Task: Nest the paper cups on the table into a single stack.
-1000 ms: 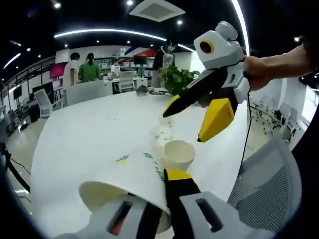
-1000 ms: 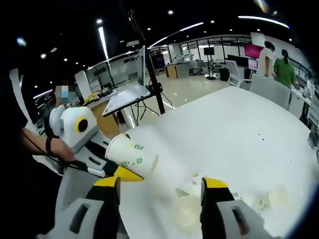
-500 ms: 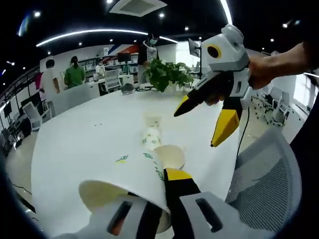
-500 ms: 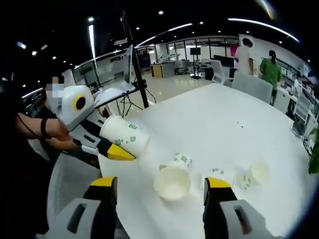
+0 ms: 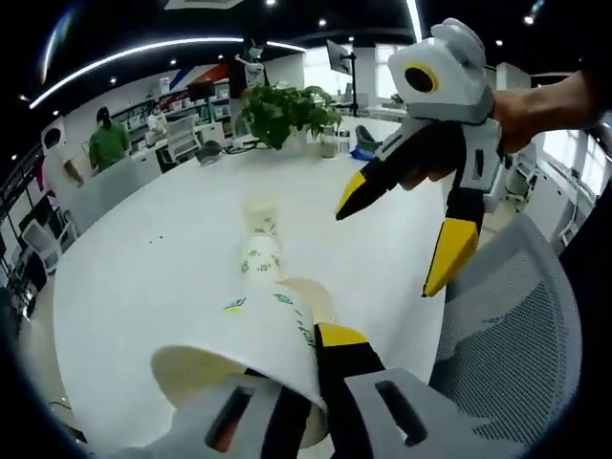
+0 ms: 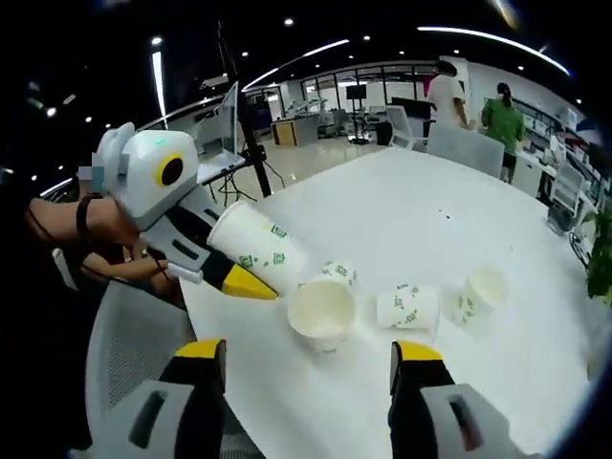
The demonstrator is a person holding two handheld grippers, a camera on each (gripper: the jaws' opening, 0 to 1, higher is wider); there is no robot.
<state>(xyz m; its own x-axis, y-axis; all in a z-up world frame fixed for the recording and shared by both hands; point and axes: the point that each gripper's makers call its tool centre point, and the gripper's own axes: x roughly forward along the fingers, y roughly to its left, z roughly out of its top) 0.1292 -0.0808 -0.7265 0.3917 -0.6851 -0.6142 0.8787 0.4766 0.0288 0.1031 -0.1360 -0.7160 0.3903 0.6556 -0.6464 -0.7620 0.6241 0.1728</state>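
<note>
On the white table (image 6: 497,354), three loose paper cups (image 6: 321,310) lie in a row; left gripper (image 6: 218,271) pinches a fourth cup (image 6: 258,247), right gripper (image 6: 308,356) spread, empty; a tilted approach could topple them.

Bright ceiling lights, fisheye-warped edges

no legible text; cups (image 6: 409,308) show green marks only.
</note>
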